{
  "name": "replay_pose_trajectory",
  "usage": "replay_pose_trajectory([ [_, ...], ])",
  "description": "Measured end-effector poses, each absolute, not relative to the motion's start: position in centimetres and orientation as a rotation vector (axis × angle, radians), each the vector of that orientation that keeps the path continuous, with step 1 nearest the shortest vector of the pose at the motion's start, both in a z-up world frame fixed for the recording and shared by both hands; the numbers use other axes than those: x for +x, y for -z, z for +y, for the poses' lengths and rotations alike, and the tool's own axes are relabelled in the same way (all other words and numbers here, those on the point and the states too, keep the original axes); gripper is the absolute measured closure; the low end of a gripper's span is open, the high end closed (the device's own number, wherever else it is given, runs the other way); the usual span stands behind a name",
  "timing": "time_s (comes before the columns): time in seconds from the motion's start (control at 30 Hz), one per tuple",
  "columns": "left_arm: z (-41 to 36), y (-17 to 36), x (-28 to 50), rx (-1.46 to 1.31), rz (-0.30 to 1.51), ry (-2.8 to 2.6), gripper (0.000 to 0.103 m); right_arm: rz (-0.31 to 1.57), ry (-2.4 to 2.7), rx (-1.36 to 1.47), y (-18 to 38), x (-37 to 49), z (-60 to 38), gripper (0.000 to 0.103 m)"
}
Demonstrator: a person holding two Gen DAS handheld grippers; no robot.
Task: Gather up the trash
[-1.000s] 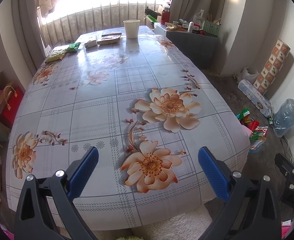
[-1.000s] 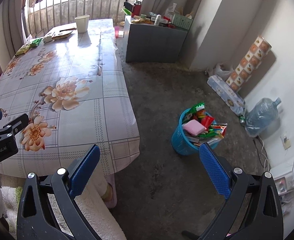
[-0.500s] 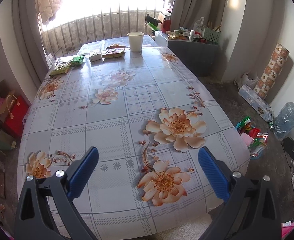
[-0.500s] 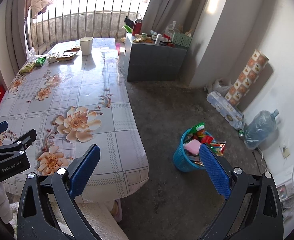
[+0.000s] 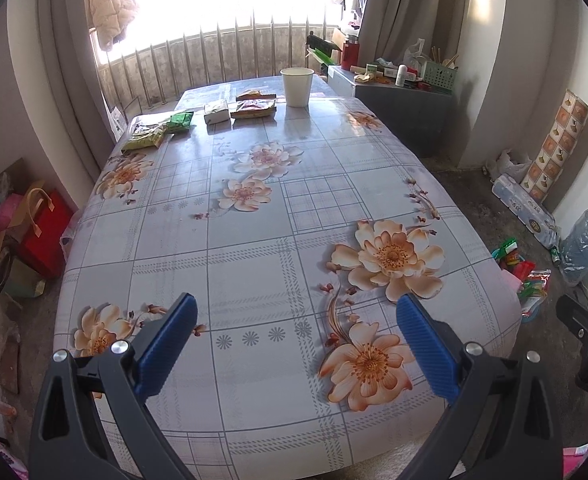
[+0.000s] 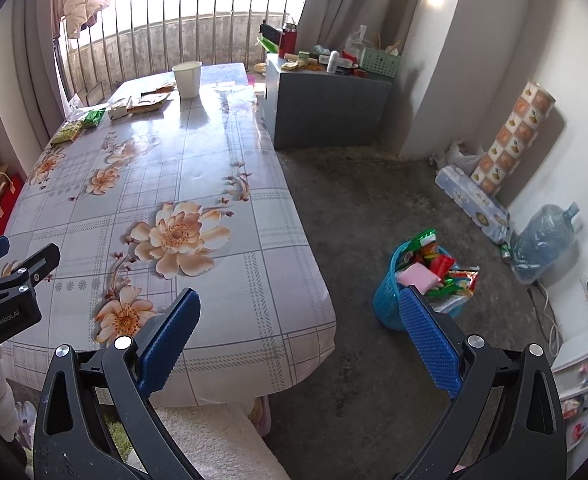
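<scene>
Several snack wrappers lie at the far end of the floral table (image 5: pixel 253 264): a yellow-green packet (image 5: pixel 143 140), a green packet (image 5: pixel 181 121), a white packet (image 5: pixel 216 111) and an orange packet (image 5: pixel 253 107). A white paper cup (image 5: pixel 297 86) stands beside them; it also shows in the right wrist view (image 6: pixel 187 79). A blue bin (image 6: pixel 394 304) full of wrappers stands on the floor right of the table. My left gripper (image 5: pixel 296 340) is open and empty above the table's near end. My right gripper (image 6: pixel 300 336) is open and empty over the table's near right corner.
A grey cabinet (image 6: pixel 326 108) with clutter on top stands at the back right. A water jug (image 6: pixel 542 240), a pack of rolls (image 6: pixel 470 196) and a patterned roll (image 6: pixel 510 140) lie along the right wall. Red bags (image 5: pixel 41 236) sit left of the table.
Both grippers have risen and pulled back, so more of the table and floor shows. Both stay open and empty.
</scene>
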State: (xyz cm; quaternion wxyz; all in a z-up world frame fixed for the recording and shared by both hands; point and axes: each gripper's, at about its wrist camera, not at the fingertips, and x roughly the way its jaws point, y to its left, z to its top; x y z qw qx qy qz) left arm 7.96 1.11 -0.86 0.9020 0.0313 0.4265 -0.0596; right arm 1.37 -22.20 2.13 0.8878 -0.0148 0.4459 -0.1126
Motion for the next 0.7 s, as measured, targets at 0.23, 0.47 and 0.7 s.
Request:
replay_pose_trajectory([
  [0.23, 1.4, 5.1, 8.6, 0.063, 0.998, 0.099, 0.005, 1.025, 0.231, -0.016, 1.6, 1.6, -21.6, 0.008],
  [0.47, 1.4, 5.1, 8.7, 0.070, 0.993, 0.088, 0.005, 1.018, 0.235, -0.036, 1.5, 1.8, -21.6, 0.008],
  [0.7, 1.4, 4.0, 8.2, 0.076, 0.966, 0.096, 0.005, 0.990, 0.237, -0.041, 0.8, 1.3, -21.5, 0.008],
])
